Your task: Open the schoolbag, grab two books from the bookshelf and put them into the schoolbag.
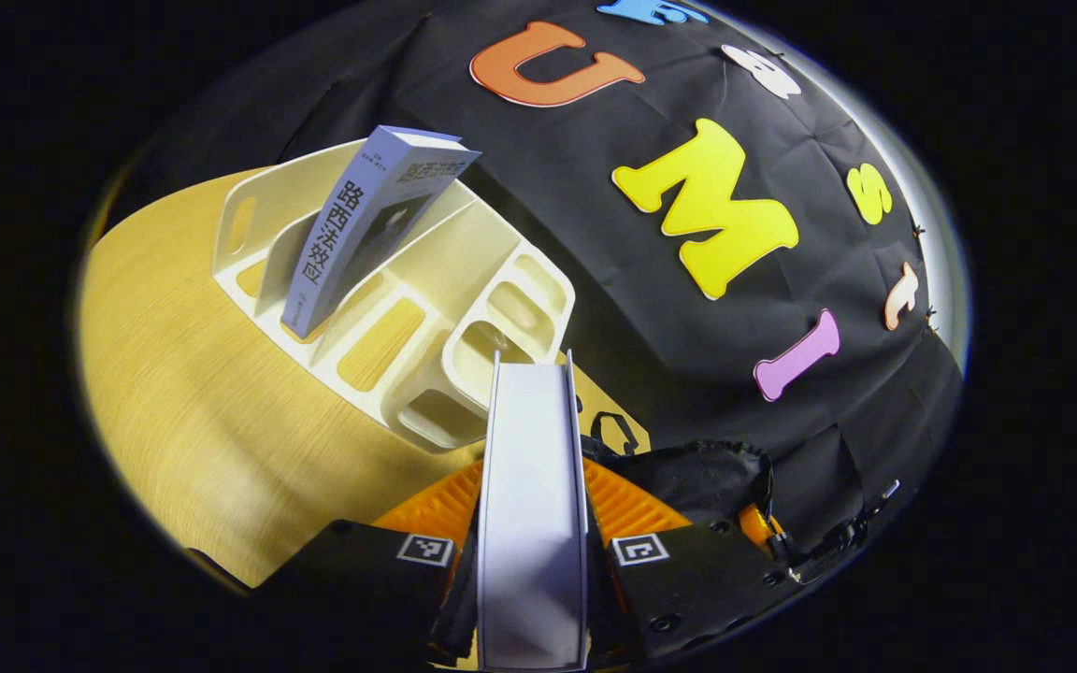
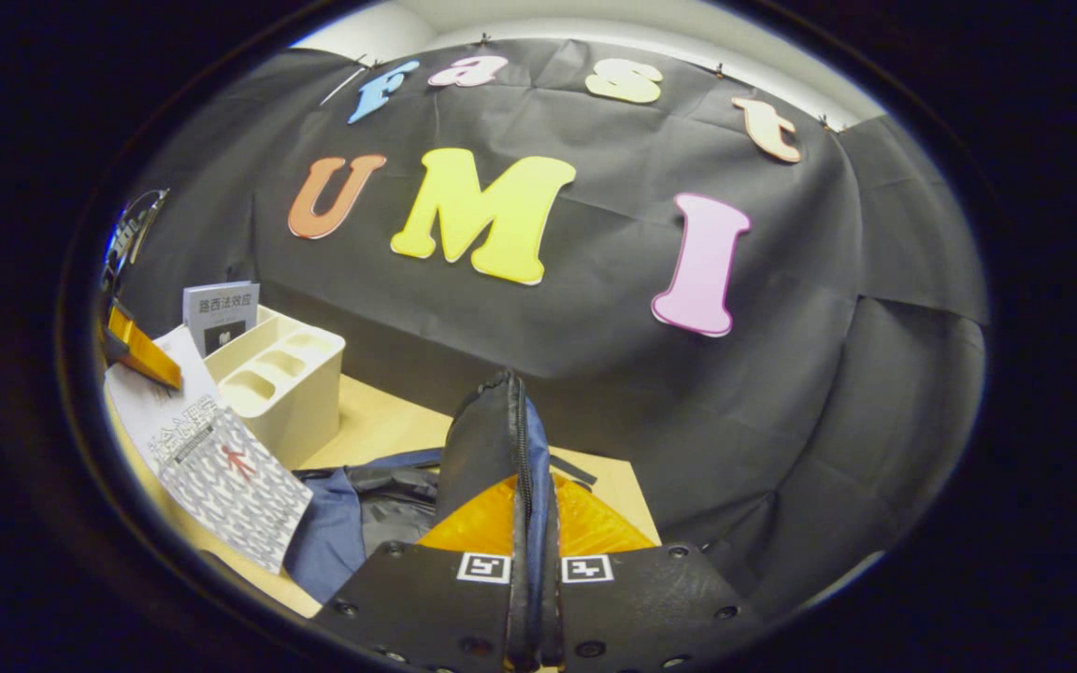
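Left gripper view: fingers (image 1: pixel 533 523) clamp one book (image 1: pixel 531 486); one book (image 1: pixel 361 224) in bookshelf (image 1: pixel 464 308); right fingers (image 2: pixel 529 561) pinch schoolbag (image 2: pixel 492 439).

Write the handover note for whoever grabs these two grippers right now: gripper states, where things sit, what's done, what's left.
Left gripper: shut on a book, held edge-on near the bookshelf.
Right gripper: shut on the schoolbag's flap, holding it up.
Schoolbag lies on the table beside the bookshelf.
Second book leans in a shelf slot.
Done: bag being held open, first book pulled out.
Left: put the held book into the bag, then fetch the second book and put it in as well.
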A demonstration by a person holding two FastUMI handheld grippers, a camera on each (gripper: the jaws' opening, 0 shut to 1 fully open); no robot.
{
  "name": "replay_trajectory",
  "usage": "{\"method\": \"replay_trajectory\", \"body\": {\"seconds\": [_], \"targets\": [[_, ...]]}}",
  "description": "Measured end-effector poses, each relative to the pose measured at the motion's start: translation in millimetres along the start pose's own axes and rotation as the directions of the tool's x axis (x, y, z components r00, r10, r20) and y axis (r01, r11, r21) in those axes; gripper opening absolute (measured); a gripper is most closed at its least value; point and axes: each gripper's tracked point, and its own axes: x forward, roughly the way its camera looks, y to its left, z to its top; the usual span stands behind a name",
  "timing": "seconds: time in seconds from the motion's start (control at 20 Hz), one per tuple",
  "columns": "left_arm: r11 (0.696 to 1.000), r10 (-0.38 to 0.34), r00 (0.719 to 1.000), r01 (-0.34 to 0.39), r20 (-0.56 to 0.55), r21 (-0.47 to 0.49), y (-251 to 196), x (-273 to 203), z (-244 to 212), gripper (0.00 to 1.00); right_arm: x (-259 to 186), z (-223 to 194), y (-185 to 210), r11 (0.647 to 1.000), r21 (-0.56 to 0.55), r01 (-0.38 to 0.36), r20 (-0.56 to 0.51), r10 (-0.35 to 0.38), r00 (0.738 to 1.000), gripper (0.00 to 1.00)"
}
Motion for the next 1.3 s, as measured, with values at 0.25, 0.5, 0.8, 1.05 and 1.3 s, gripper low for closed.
{"method": "replay_trajectory", "body": {"seconds": [0.25, 0.5, 0.8, 1.05, 1.3], "targets": [[1.0, -0.02, 0.999, 0.02, 0.026, -0.019, -34, 44, -14, 0.47, -1, 9, 6, 1.0, -0.001, -0.03, 0.022, 0.03, 0.999, 0.05], [0.997, -0.053, 0.998, 0.051, -0.045, -0.053, -64, 86, -53, 0.47, 1, 5, 2, 0.998, 0.053, -0.033, 0.018, 0.032, 0.999, 0.05], [0.982, -0.107, 0.99, 0.09, -0.093, -0.168, -88, 139, -87, 0.47, 5, -5, -11, 0.996, 0.083, -0.014, -0.017, 0.016, 1.0, 0.05], [0.984, -0.101, 0.99, 0.086, -0.095, -0.159, -78, 168, -114, 0.53, 0, -6, -15, 0.998, 0.068, -0.002, -0.004, 0.003, 1.0, 0.05], [0.992, -0.127, 0.991, 0.126, -0.045, -0.014, -87, 182, -133, 0.49, -6, 3, 1, 0.997, 0.062, -0.035, 0.029, 0.034, 0.999, 0.05]]}}
